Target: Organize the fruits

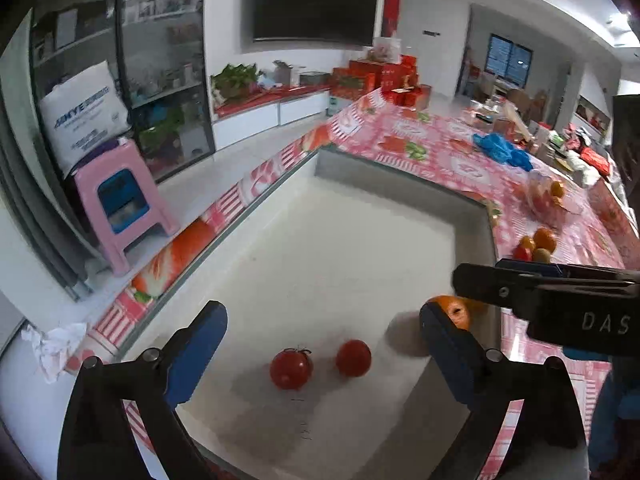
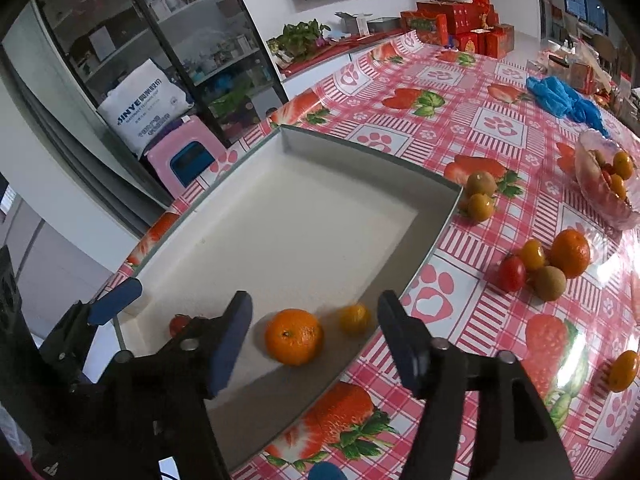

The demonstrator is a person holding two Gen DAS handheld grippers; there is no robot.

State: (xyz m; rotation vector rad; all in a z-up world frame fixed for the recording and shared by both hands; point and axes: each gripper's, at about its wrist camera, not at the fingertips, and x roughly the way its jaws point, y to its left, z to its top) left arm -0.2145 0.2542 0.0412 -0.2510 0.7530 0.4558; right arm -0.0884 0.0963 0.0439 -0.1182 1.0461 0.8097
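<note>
Both grippers tilt downward over the white tray (image 2: 304, 208); the left gripper (image 1: 324, 344) gapes wide above two tomatoes (image 1: 291, 368), gripping nothing; the right gripper (image 2: 316, 320) stands apart around an orange (image 2: 294, 336) and a small citrus (image 2: 354, 318) on the tray floor.

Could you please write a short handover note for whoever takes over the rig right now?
Left gripper: open, empty, over two small red tomatoes in the shallow white tray.
Right gripper: open, empty, over the large orange and small yellow-orange citrus in the tray.
Done: four fruits in the tray.
Left: loose fruit cluster on the strawberry-print tablecloth, two near the tray corner, one at right; more in the clear bowl.
</note>
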